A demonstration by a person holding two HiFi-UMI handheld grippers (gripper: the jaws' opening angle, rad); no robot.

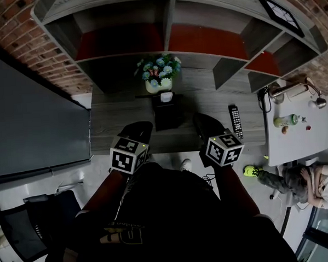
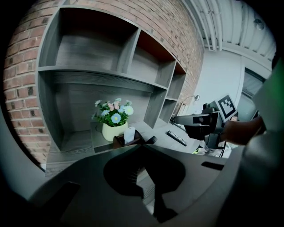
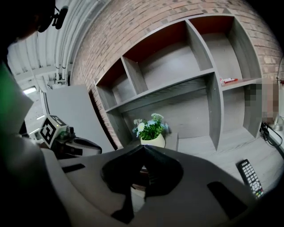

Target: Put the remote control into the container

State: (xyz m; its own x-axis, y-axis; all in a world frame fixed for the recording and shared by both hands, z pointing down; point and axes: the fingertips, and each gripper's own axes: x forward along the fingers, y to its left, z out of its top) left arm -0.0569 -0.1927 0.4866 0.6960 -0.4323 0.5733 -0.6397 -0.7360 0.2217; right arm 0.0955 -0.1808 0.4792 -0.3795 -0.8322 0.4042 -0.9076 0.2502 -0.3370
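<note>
A black remote control point(image 1: 236, 121) lies flat on the grey desk, right of centre; it also shows as the remote point(image 2: 177, 138) and the remote point(image 3: 250, 177). A dark box-like container point(image 1: 167, 115) stands mid-desk with a white object point(image 1: 166, 97) upright in it. My left gripper point(image 1: 139, 127) hovers at the desk's front edge, left of the container, jaws together and empty. My right gripper point(image 1: 203, 121) hovers between container and remote, jaws shut on nothing. The container point(image 2: 119, 141) peeks over the closed left gripper point(image 2: 141, 144). The right gripper point(image 3: 143, 149) hides most of the container.
A pot of flowers point(image 1: 159, 74) stands behind the container under grey shelving point(image 1: 169, 23). A dark panel point(image 1: 32, 123) fills the left. A white side table point(image 1: 295, 132) with a bottle stands at the right, and a seated person point(image 1: 312, 183) is beyond it. A chair point(image 1: 31, 222) is at lower left.
</note>
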